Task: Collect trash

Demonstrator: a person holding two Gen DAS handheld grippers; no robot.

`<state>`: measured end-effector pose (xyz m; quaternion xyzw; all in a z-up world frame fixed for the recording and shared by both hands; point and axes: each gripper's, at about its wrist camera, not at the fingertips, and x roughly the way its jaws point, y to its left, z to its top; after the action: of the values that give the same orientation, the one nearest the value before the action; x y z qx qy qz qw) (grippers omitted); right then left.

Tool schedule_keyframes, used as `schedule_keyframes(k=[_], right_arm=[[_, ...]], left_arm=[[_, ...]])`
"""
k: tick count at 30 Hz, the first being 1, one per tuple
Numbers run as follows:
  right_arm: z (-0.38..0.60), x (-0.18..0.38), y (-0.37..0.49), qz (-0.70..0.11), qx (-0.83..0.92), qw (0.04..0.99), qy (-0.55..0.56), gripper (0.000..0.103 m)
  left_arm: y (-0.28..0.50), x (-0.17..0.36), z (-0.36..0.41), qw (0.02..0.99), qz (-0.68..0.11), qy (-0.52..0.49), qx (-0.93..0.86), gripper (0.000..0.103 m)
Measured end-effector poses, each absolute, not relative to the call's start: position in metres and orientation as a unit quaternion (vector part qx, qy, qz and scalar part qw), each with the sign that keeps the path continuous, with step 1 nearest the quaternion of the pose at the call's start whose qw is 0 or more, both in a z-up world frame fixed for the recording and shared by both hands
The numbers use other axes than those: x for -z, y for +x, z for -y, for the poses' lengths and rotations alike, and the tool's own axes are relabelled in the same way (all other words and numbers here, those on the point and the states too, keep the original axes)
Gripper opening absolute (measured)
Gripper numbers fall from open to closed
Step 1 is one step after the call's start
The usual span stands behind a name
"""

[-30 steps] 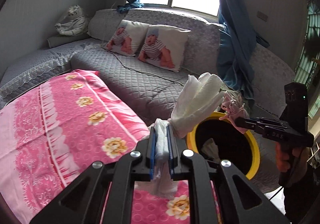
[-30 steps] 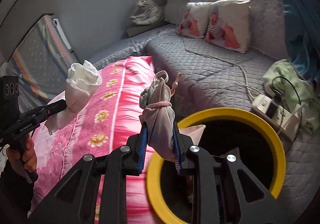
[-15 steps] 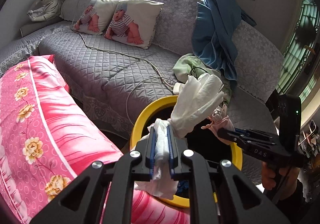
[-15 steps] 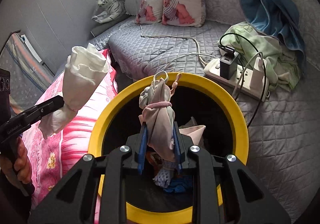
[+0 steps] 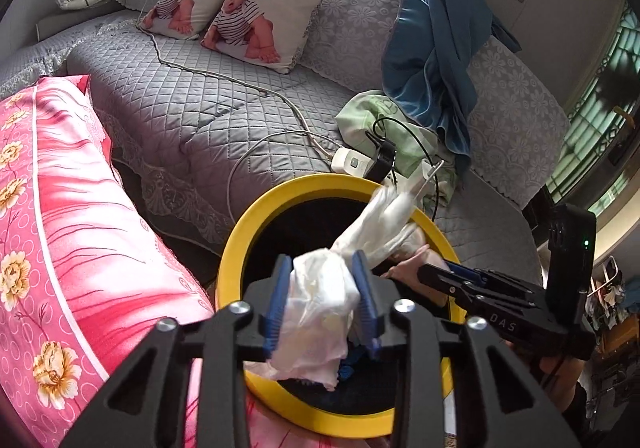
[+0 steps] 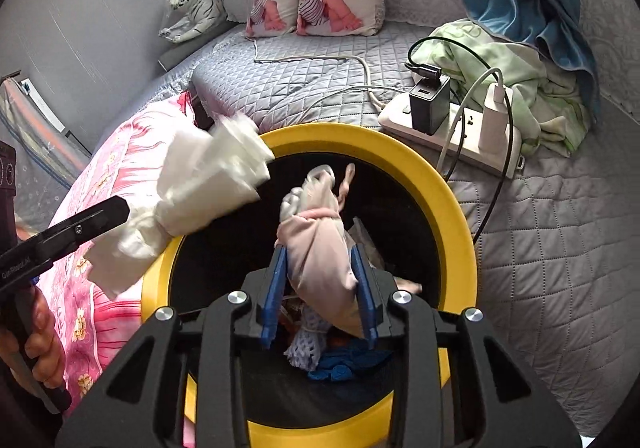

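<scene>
Here, the left gripper and right gripper had just been opening, releasing a white tissue wad and pink cloth bundle. Both sat loosely between the jaws above the yellow-rimmed bin, white wad at 9 o'clock. Judged light, soft, compressible; best pinched mid-body.

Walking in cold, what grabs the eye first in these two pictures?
The yellow-rimmed bin dominates, set between a pink floral cover and a grey quilted sofa. Over its mouth, the left gripper has a white bundle between its jaws, which have just been opening. The right gripper has a pinkish bundle, its jaws likewise opening.
</scene>
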<state>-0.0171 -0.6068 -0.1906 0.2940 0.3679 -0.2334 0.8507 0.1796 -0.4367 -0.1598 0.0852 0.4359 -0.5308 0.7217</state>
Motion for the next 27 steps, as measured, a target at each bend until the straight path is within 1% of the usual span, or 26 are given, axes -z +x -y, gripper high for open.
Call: schedule_keyframes(k=[1,2,4,6,11,15,19,25,27], right_arm=[[0.608,0.19,-0.019,-0.366,0.238,0.849,0.297,0.042],[0.609,0.189,-0.021,-0.364,0.241,0.848,0.3,0.043],[0.611,0.186,-0.024,-0.361,0.247,0.848,0.3,0.043],[0.609,0.179,-0.028,-0.355,0.262,0.849,0.29,0.043],[0.602,0.16,-0.034,-0.337,0.301,0.853,0.261,0.043],[0.578,0.138,-0.025,-0.32,0.303,0.869,0.224,0.043],[0.541,0.115,-0.009,-0.301,0.261,0.895,0.199,0.043],[0.459,0.074,0.022,-0.272,0.16,0.937,0.148,0.043],[0.429,0.062,0.03,-0.261,0.121,0.949,0.131,0.043]], left_arm=[[0.182,0.158,0.433,0.727,-0.436,0.076,0.525,0.05],[0.184,0.157,0.431,0.731,-0.436,0.069,0.52,0.055],[0.19,0.153,0.424,0.734,-0.439,0.051,0.516,0.056],[0.196,0.148,0.414,0.738,-0.441,0.032,0.51,0.061],[0.207,0.128,0.373,0.763,-0.419,-0.002,0.492,0.062],[0.214,0.108,0.32,0.8,-0.387,-0.02,0.458,0.062],[0.215,0.083,0.252,0.84,-0.344,-0.034,0.418,0.062],[0.2,0.047,0.143,0.9,-0.281,-0.058,0.328,0.062],[0.189,0.035,0.109,0.921,-0.258,-0.053,0.286,0.065]])
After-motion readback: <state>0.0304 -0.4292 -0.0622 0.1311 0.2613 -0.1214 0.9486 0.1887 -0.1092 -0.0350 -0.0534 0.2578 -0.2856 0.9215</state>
